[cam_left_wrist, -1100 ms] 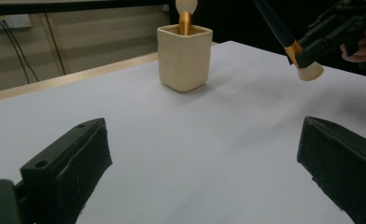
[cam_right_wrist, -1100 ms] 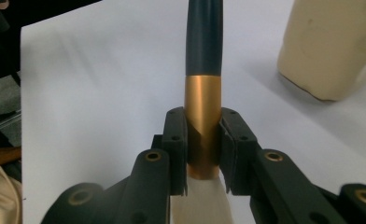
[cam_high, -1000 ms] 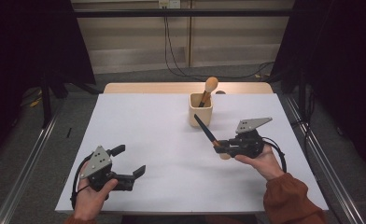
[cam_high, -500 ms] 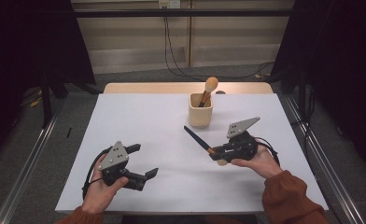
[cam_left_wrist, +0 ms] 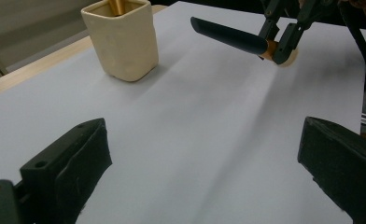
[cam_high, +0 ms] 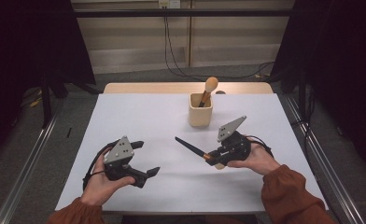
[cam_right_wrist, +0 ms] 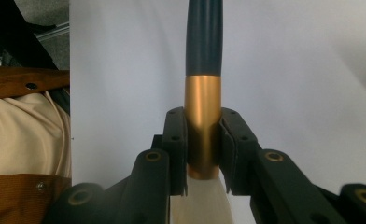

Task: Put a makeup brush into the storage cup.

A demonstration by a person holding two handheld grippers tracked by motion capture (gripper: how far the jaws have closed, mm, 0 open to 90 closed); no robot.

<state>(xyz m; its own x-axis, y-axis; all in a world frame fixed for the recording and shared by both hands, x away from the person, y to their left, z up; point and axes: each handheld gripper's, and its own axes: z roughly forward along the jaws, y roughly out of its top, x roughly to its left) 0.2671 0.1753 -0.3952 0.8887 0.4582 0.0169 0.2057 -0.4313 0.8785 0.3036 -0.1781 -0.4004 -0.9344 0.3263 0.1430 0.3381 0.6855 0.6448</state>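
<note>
The white table [cam_high: 125, 116] carries a cream cup [cam_high: 200, 109] holding 1 wooden-handled brush [cam_high: 208, 88] at its far side. The right gripper [cam_high: 211, 156] lies level above the table's right half, clamped on the gold ferrule of a dark-handled brush [cam_high: 190, 148] pointing left and away. The left gripper [cam_high: 146, 176], jaws spread wide and empty, hovers near the front-left edge. Since 0.5 s ago both grippers have shifted slightly right.

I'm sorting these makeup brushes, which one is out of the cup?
The dark-handled brush, clamped at its gold ferrule in the right gripper; the other brush stands in the cream cup.
</note>
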